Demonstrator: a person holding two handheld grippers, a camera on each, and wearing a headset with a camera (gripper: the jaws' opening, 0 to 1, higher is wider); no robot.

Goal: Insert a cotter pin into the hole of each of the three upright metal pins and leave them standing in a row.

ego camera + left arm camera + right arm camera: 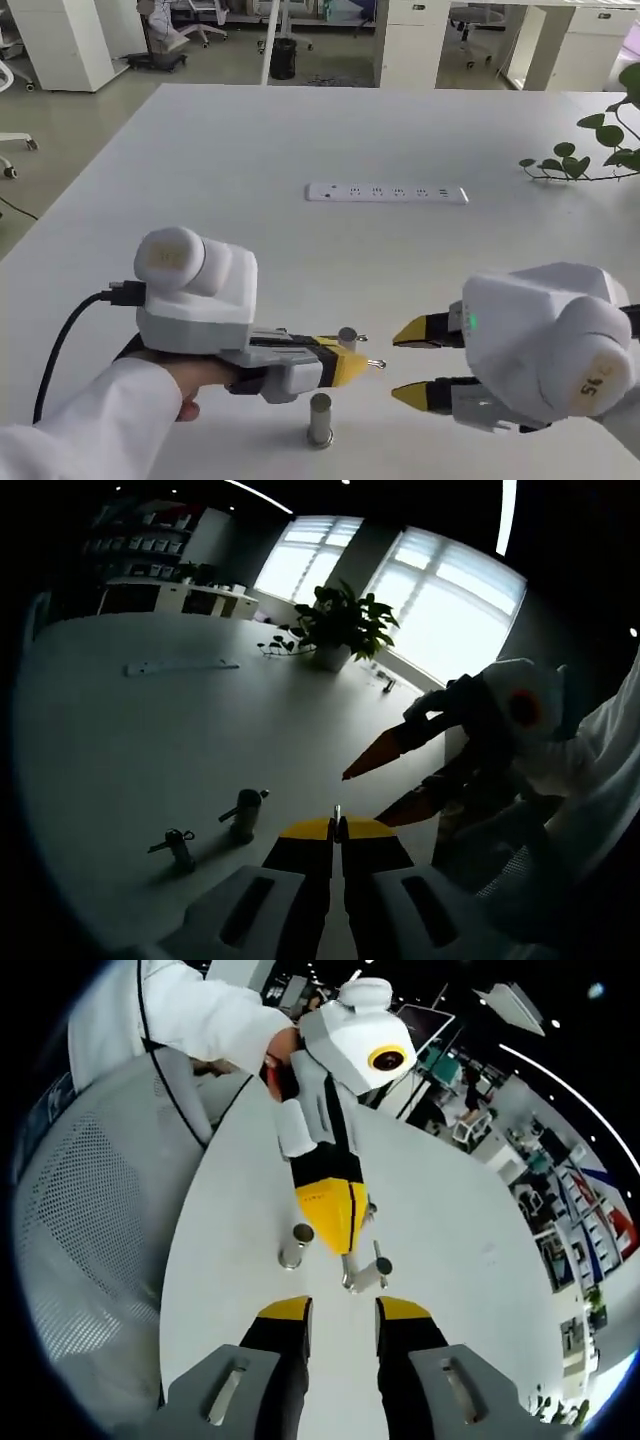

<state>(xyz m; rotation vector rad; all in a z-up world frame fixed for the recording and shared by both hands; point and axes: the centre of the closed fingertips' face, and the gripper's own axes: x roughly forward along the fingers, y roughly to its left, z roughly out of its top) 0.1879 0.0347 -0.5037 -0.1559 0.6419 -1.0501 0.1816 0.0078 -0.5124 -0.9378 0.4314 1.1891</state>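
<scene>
The left tongs (360, 366) are clamped tight on a thin cotter pin (378, 364), whose tip pokes out ahead. Facing them, the right tongs (400, 367) are spread wide, gripping nothing. A bare metal pin (320, 420) stands upright on the desk (300, 130) just beside the left tongs on the near side, and a second metal pin (347, 336) stands just beyond them.

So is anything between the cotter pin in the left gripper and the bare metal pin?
Nothing visible. The cotter pin in the left gripper has only bare table between it and the bare metal pin.
</scene>
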